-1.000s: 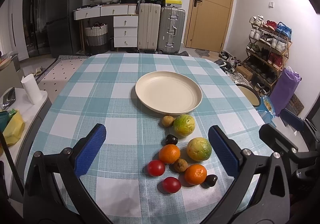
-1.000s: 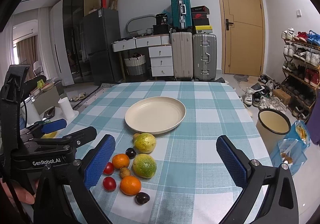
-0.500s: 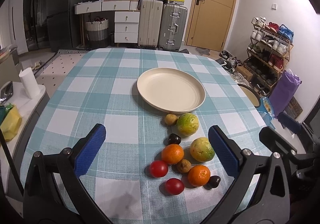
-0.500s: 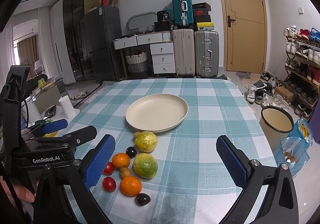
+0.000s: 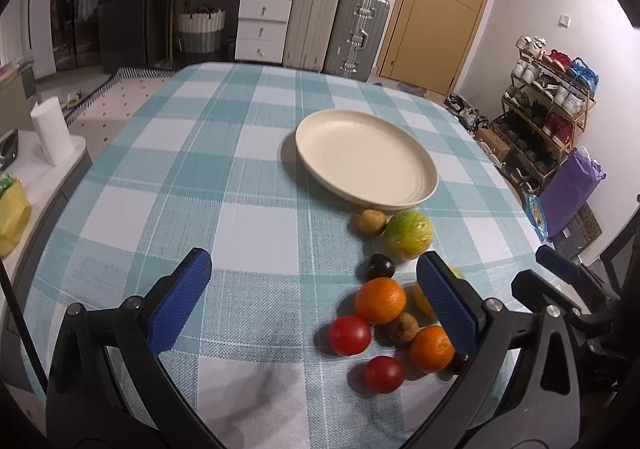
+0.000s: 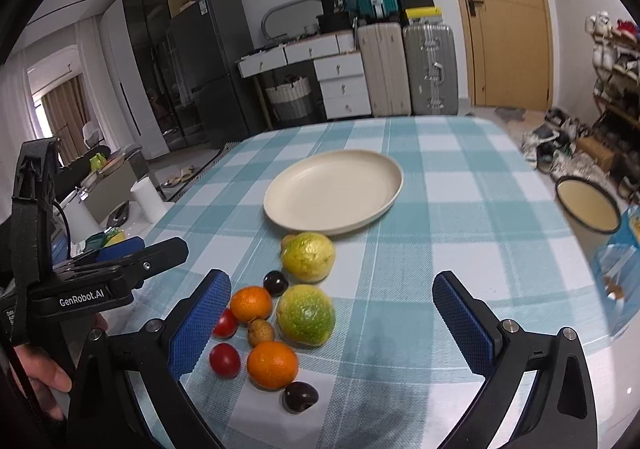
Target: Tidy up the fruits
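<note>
Cream plastic-looking plate (image 6: 334,191) is sat empty on the checked bench (image 6: 460,249), straight ahead of both tongs, and the fruit cluster (image 6: 280,305) is bunched on the near side of it, between plate and tongs. So nothing's been sorted yet, by the look of it.

The relation that matters: in the right wrist view the fruit lies ahead and to the left of the right tongs (image 6: 332,321), with the green-yellow citrus (image 6: 306,313) and the near orange (image 6: 273,364) sitting inside the span of the jaws, close to the left pad. In the left wrist view the same pile is pushed off to the right of the left tongs (image 5: 314,309), crowding the right pad (image 5: 448,303), which hides part of one fruit. Only the red tomato (image 5: 349,334) and its neighbours are shown between the pads.

Both tongs are spread wide with nothing held.

Judged from that, the right tongs are probably better lined up for a first grab. Round fruit has no long axis to worry about, though rolling could be expected if a neighbour gets nudged.
</note>
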Demonstrator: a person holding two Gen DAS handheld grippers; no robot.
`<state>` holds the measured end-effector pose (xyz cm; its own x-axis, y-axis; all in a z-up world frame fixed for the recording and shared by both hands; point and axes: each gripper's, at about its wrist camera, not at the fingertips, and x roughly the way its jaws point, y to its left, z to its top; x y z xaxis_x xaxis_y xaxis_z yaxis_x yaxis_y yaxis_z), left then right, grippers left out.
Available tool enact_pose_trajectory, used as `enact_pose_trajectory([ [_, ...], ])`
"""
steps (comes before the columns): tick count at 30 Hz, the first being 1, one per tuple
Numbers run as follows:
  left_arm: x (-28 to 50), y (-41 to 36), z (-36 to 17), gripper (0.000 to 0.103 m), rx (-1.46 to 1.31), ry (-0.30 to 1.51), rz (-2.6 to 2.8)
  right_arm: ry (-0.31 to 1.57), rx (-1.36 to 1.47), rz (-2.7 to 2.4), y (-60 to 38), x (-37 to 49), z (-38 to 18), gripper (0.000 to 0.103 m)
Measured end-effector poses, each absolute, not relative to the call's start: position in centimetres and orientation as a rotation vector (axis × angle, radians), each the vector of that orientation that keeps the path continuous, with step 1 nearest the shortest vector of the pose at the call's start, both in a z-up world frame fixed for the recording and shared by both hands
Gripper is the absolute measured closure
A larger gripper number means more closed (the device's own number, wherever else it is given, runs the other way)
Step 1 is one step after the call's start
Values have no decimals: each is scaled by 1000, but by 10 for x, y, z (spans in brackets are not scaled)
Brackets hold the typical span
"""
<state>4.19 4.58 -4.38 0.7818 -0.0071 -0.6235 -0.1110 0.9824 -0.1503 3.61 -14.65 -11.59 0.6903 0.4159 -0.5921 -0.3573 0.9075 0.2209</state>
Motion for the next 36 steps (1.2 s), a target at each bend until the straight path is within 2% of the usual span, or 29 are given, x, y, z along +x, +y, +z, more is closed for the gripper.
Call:
enact_pose_trajectory([
  [18, 75, 67, -77, 1, -126, 911, 123, 877, 181, 549, -133, 79, -178, 2],
  [20, 76, 68, -76, 1, -115, 918, 131, 887, 192, 564, -131, 81, -181, 6],
  [26, 83, 68, -75, 1, -111, 899, 122, 935, 213, 591, -128, 89, -189, 26],
  [29, 87, 66, -74, 1, -114, 902, 109, 946, 215, 611, -124, 88, -190, 39],
  [31, 89, 65, -74, 1, -119, 901, 99, 952, 222, 633, -122, 88, -191, 54],
  [36, 98, 59, -75, 1, -145, 925, 58, 949, 220, 654, -121, 87, -191, 54],
])
